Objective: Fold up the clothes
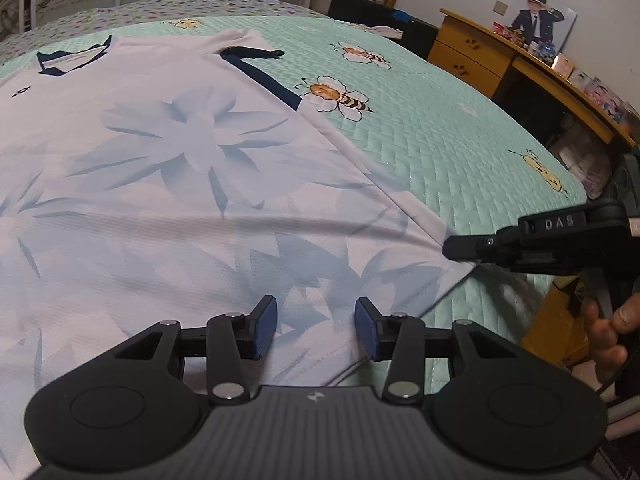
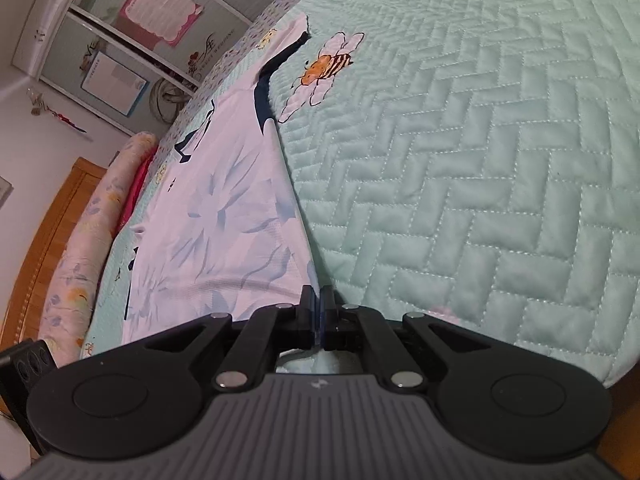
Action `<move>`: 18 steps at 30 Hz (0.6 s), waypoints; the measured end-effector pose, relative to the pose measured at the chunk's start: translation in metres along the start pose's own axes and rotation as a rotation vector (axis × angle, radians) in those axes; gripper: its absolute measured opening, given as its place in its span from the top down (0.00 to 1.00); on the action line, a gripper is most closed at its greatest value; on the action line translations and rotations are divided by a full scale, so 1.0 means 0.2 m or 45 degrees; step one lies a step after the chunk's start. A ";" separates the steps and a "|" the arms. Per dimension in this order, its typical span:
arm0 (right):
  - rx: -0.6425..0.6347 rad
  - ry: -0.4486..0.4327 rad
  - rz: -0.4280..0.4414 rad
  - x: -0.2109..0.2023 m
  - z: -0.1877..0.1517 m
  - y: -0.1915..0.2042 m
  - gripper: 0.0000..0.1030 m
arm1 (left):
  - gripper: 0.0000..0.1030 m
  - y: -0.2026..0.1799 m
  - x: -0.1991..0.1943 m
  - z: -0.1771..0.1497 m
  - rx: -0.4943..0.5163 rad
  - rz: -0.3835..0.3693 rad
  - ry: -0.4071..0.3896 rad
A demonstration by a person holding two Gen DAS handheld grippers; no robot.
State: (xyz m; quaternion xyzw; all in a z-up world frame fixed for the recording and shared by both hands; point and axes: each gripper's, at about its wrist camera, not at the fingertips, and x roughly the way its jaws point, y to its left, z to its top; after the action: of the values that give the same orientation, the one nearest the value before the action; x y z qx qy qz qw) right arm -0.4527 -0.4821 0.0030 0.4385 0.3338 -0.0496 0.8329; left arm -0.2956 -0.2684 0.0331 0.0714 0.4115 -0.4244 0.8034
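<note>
Shirt (image 1: pixel 160 184) lies lengthwise, collar pointing away from right gripper (image 2: pixel 319 314).

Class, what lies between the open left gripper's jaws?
Only the white floral shirt, seen in the left wrist view through the left gripper; nothing else.

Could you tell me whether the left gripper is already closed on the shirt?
No, the left gripper is open, its blue pads apart above the shirt with fabric showing between them.
</note>
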 end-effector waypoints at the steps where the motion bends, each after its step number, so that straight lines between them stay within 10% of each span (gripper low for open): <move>1: 0.007 0.005 0.000 0.00 0.00 0.00 1.00 | 0.55 0.01 0.00 0.00 -0.001 -0.006 -0.002; 11: -0.216 -0.177 -0.108 -0.06 0.11 0.22 0.81 | 0.56 0.18 -0.07 -0.02 -0.232 -0.071 -0.090; 18: -0.533 0.014 0.093 0.44 0.12 0.68 0.81 | 0.56 0.32 -0.12 -0.05 -0.334 -0.003 -0.146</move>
State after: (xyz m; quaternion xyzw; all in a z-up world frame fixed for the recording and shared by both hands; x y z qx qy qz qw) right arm -0.3213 -0.3992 0.0558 0.2681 0.3254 0.0533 0.9052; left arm -0.2621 -0.2082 0.0285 -0.0591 0.4170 -0.3713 0.8275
